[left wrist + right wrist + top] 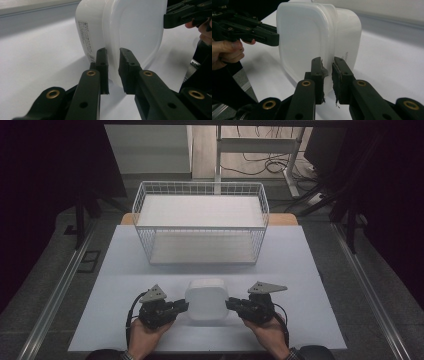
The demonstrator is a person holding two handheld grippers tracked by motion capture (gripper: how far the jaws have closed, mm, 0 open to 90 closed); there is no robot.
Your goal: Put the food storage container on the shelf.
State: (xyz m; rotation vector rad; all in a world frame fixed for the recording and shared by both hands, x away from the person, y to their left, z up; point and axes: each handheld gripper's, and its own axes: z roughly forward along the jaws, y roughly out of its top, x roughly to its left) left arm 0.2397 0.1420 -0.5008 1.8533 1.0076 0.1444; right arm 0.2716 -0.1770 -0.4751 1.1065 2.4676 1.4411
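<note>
The white plastic container (207,299) sits on the table (125,270) in front of the wire basket (200,220). It lies between the left gripper (184,306) and right gripper (230,303), each clamped on the lid rim at opposite sides.

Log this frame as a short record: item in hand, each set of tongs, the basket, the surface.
item: white plastic tub with lid, near the table's front edge
left tongs: shut on the tub's lid rim at its left side
right tongs: shut on the rim at the opposite side
basket: white wire basket, behind the tub, nothing visible inside
surface: pale table
tub resting or lifted: cannot tell
</note>
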